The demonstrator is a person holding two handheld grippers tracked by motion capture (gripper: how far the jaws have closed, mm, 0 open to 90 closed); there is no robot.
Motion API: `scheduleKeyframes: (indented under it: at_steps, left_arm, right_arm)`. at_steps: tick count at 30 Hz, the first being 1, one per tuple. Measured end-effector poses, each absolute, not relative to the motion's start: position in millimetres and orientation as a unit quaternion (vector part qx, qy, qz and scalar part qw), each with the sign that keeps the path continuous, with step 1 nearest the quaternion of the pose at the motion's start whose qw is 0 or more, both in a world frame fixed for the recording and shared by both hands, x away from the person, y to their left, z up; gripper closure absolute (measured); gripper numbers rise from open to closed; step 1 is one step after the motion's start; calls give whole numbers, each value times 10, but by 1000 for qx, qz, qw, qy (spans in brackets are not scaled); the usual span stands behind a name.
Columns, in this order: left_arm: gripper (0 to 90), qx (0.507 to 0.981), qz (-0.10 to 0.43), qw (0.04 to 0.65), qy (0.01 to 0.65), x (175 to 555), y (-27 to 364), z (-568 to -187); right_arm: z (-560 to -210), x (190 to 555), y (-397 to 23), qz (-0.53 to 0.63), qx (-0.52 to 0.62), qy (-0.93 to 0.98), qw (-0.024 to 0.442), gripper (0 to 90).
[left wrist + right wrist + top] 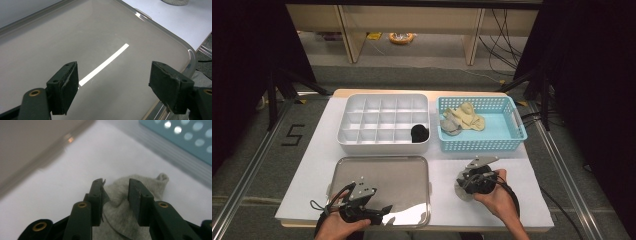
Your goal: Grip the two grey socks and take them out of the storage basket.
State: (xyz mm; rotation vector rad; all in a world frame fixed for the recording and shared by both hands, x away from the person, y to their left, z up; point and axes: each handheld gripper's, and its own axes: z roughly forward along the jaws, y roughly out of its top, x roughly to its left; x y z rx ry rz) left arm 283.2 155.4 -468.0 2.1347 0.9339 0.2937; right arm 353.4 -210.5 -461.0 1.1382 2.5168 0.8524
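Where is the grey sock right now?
In the high view the grey sock lies on the white mat, right of the metal tray, under the right gripper.

Sock (460,189) lies right of tray (422,165), before basket (482,144).

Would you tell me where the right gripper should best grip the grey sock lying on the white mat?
Probably the raised fold of the grey sock between the jaws of the right gripper, coming from above: the rest lies flat on the white mat.
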Motion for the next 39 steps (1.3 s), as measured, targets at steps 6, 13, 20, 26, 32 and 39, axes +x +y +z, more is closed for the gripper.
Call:
scheduleKeyframes:
  at_steps: [6,13,20,26,32,39]
  left_arm:
    - [227,838,115,387,367,2829,1552,-4679]
    - [227,838,114,387,367,2832,1556,-4677]
    - [227,835,114,391,370,2827,1546,-4677]
    - [227,836,114,390,369,2827,1548,-4676]
    - [228,838,122,384,368,2832,1556,-4676]
    - [230,838,118,386,368,2828,1547,-4677]
  right_arm:
    - [-4725,3571,-2122,285,396,866,110,802]
    - [-4575,3559,-2252,332,407,845,101,824]
    - [-4600,3590,-2359,351,431,828,66,799]
    - [-4624,3596,-2384,347,438,827,61,838]
    - [-4534,3584,-2429,359,417,829,101,873]
    - [-4422,3587,-2856,372,477,787,123,872]
